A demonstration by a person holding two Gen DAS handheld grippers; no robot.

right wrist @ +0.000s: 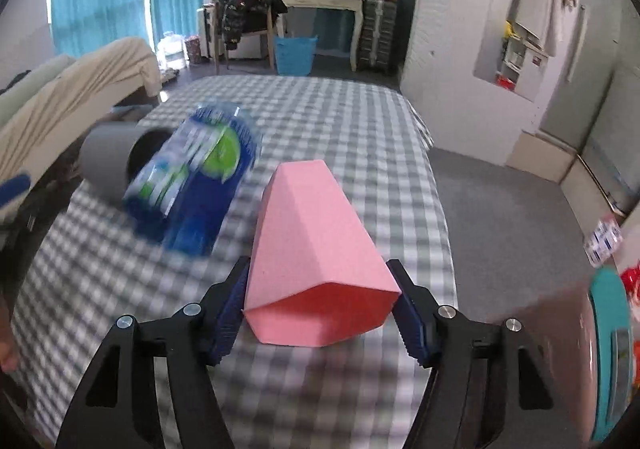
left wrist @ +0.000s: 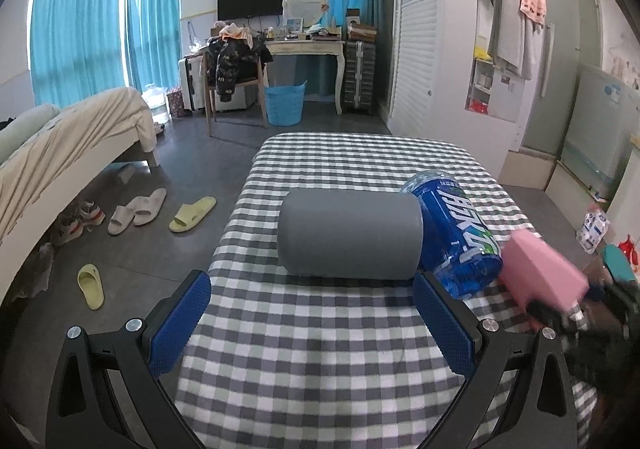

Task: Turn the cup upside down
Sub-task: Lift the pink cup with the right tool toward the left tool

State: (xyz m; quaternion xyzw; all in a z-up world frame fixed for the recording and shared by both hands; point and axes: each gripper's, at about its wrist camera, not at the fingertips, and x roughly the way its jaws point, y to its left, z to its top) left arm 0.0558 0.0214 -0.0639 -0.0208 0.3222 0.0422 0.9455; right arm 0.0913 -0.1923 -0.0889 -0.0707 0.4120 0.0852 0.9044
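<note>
Pink cup (right wrist: 320, 245) lies between right gripper (right wrist: 320, 309) pads — apparently clamped, mouth toward camera.

A grey cylinder (left wrist: 350, 233) lies on its side on the checked tablecloth (left wrist: 320, 349). A blue labelled bottle (left wrist: 454, 239) lies touching its right end.

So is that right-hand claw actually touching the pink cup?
Touching. In the right wrist view the right gripper has both blue fingers pressed against opposite sides of the pink cup, near its open mouth.
</note>
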